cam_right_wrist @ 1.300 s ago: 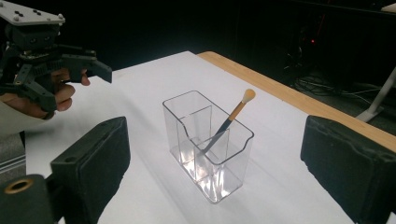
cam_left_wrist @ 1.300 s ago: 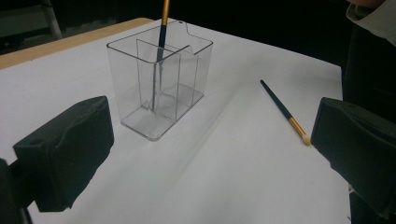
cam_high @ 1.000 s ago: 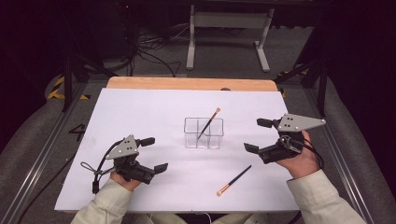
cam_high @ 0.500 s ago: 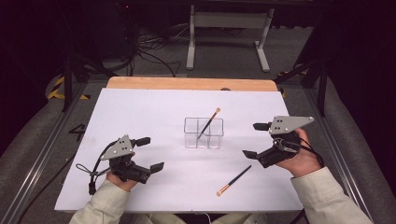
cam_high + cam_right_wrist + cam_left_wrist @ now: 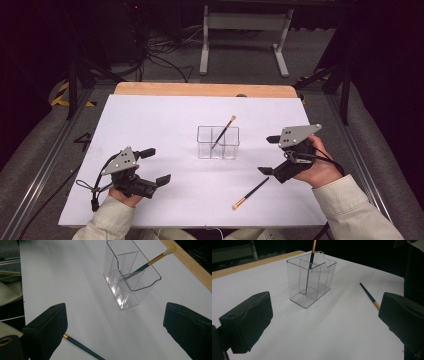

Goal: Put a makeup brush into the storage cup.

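A clear divided box (image 5: 218, 142) stands mid-table on the white sheet. A thin dark brush with a gold ferrule (image 5: 223, 131) leans in it, pale tip up. A second brush (image 5: 251, 193) lies flat to the front right of the box. My right gripper (image 5: 268, 155) is open just right of that lying brush, nothing between its jaws. My left gripper (image 5: 157, 165) is open at the front left, well apart from the box. The left gripper view shows the box (image 5: 312, 280) and the lying brush (image 5: 369, 295). In the right gripper view, the box (image 5: 130, 277) is ahead and the lying brush (image 5: 82, 347) is by the left jaw.
The white sheet (image 5: 150, 120) covers the table, with a wooden edge (image 5: 200, 90) at the back. A metal stand (image 5: 240, 30) and cables are on the dark floor beyond. A cable (image 5: 92, 187) trails from my left gripper.
My right gripper has moved down toward the person and slightly left, closer to the lying brush. My left gripper has shifted a little to the left. Both stay open.
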The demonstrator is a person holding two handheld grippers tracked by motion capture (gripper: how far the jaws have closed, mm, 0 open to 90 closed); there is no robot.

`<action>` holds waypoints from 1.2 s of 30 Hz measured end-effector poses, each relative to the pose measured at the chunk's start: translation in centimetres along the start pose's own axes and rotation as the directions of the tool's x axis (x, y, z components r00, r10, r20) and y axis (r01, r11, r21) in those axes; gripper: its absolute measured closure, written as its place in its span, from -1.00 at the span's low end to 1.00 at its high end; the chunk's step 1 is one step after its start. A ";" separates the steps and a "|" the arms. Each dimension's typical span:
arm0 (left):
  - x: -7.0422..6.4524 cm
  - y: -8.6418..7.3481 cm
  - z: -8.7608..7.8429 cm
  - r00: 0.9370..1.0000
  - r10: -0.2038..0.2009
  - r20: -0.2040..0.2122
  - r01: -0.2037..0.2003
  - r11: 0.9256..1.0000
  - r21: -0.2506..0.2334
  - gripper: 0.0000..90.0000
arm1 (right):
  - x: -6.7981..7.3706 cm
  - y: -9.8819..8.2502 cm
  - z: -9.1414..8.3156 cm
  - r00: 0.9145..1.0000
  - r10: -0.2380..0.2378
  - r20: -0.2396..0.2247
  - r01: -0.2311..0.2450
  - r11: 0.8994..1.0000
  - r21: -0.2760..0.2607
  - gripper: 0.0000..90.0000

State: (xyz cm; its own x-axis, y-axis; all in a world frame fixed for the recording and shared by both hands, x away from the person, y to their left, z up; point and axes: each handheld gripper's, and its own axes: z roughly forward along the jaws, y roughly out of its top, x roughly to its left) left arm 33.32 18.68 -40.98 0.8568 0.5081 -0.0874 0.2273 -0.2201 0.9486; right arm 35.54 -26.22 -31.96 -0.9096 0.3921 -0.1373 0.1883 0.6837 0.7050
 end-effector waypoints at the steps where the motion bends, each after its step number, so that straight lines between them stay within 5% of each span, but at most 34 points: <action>1: 0.0 0.0 0.0 1.000 -0.002 -0.001 0.002 1.000 -0.006 -1.00 | 0.0 0.0 0.1 1.000 -0.002 -0.006 0.002 1.000 0.010 -0.86; 14: 0.4 -0.2 -0.1 1.000 -0.022 -0.008 0.021 0.998 -0.058 -1.00 | 0.3 -0.2 1.5 0.998 -0.046 -0.048 0.051 0.993 0.104 -0.87; 23: 0.5 -0.2 0.1 1.000 -0.022 -0.004 0.022 0.998 -0.059 -1.00 | 0.4 -0.4 2.5 0.993 -0.075 -0.095 0.091 0.980 0.175 -0.86; 36: 0.4 -0.2 0.3 1.000 -0.015 -0.001 0.015 0.998 -0.062 -1.00 | 0.6 -0.8 3.5 0.992 -0.082 -0.101 0.104 0.966 0.236 -0.82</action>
State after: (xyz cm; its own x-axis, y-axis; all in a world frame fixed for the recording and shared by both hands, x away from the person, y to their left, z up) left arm 33.71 18.67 -41.28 0.8527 0.5123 -0.1016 0.2114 -0.1607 0.9641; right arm 36.09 -24.36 -34.99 -0.9546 0.2707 -0.1242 0.1747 0.8467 0.5025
